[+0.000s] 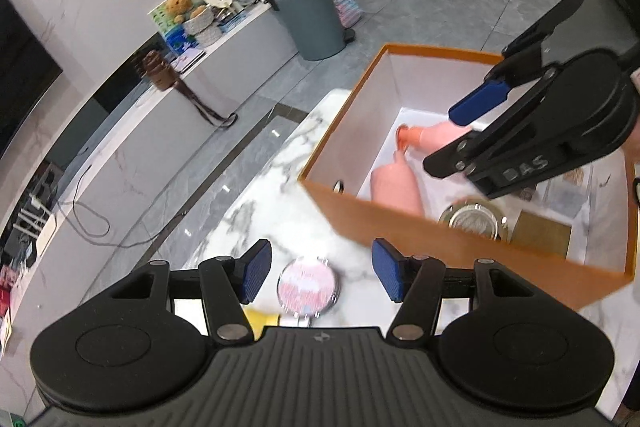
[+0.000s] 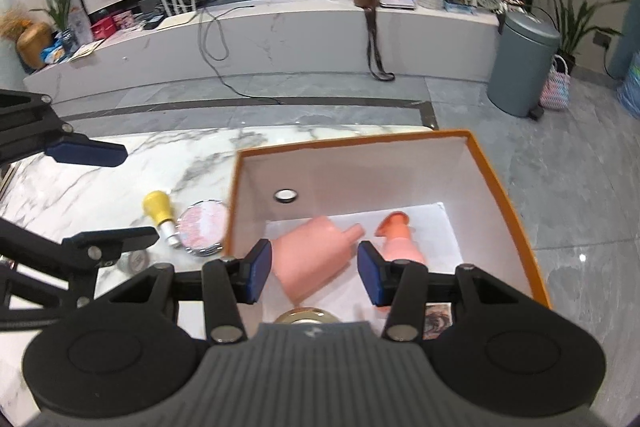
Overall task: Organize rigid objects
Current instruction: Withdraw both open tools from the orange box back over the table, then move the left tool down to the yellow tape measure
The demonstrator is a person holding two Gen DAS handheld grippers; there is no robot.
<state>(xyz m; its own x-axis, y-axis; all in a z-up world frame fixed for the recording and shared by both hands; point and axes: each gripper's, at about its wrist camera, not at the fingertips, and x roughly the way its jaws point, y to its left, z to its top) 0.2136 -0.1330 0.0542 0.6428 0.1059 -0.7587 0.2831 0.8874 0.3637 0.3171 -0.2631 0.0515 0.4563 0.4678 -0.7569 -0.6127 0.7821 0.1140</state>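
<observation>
Left wrist view: left hand-held gripper (image 1: 318, 273) wide and empty over round pink-faced metal-rimmed compact mirror (image 1: 309, 286) on glossy white marble counter (image 1: 256, 215). Best centred, lowered squarely, closed on the thin rim.

Right wrist view: right hand-held gripper (image 2: 314, 273) wide, empty, inside orange-rimmed white-walled cardboard box (image 2: 500, 179) above smooth pink plastic bottle (image 2: 316, 259). Yellow bulb-shaped item (image 2: 159, 213) outside on counter.

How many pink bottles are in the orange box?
2. One pink bottle lies on the left of the orange box floor, and the other pink bottle lies beside it on the right. More could be hidden behind the gripper.
</observation>
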